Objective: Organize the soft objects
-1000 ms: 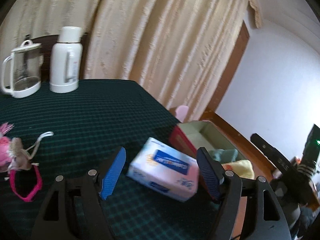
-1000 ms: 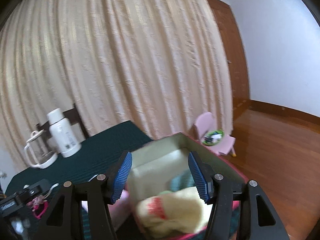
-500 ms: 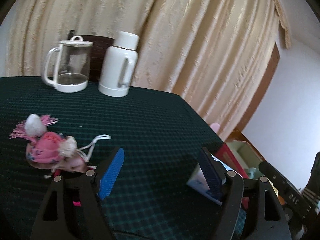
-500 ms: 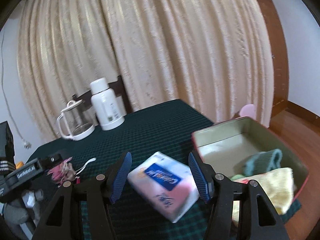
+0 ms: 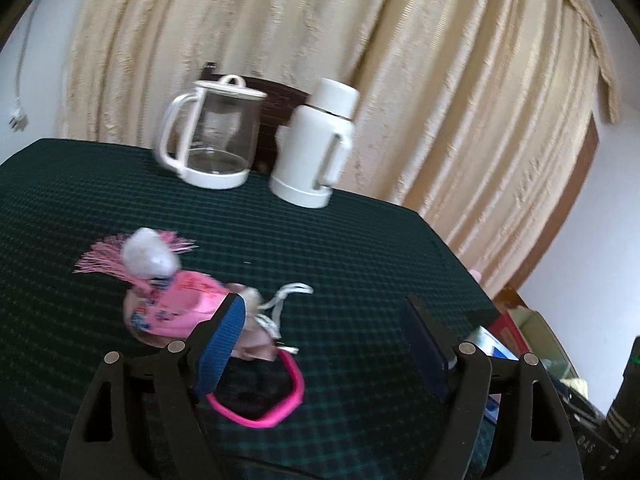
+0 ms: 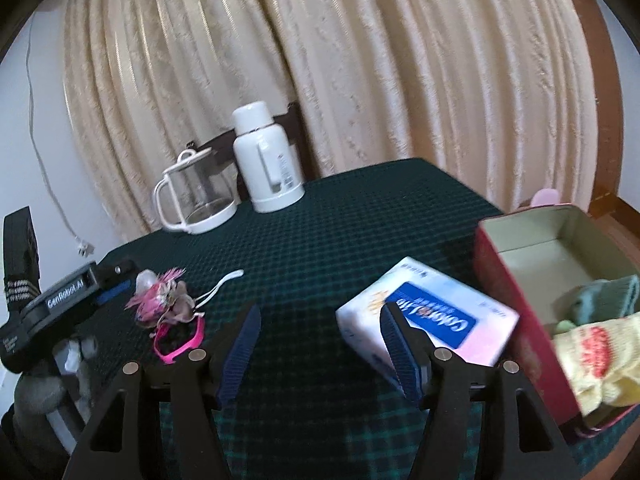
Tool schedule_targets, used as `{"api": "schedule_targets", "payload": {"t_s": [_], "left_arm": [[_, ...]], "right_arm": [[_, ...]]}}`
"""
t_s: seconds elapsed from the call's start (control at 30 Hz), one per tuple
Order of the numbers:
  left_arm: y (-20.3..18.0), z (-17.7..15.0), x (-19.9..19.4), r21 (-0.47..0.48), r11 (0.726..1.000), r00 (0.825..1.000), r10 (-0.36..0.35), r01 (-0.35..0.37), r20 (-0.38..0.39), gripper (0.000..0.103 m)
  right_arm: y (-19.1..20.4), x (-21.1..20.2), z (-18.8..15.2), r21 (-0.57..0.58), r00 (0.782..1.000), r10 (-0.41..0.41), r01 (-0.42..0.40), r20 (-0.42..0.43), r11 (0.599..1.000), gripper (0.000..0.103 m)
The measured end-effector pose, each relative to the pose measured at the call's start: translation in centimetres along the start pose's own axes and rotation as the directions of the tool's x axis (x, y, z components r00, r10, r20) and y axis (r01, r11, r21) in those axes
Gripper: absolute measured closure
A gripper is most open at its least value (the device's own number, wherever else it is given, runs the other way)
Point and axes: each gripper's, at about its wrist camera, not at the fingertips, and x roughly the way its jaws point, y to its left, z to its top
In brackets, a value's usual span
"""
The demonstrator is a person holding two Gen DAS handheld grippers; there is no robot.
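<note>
Left wrist view: the left gripper (image 5: 322,346) stood unclenched and empty, its jaws having just been widening; the pink toy (image 5: 176,300) lay on the dark tablecloth (image 5: 360,248) just beyond its left fingertip, long axis running away toward the glass jug (image 5: 212,140). Right wrist view: the right gripper (image 6: 320,350) was likewise released and empty; the tissue pack (image 6: 428,316) lay beside the red box (image 6: 516,304), the toy far from the box. The left hand was judged nearer the toy.
</note>
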Motion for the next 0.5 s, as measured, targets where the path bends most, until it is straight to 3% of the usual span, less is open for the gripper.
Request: {"api": "schedule_targets", "payload": {"t_s": [0.5], "left_arm": [[7.3,1.2,0.9,-0.061,0.98,0.982,0.188,-0.188,-0.008,0.023]], "right_arm": [[3.3,2.4,-0.7,-0.047,0.997,0.046,-0.049,-0.069,0.998,0.037]]}}
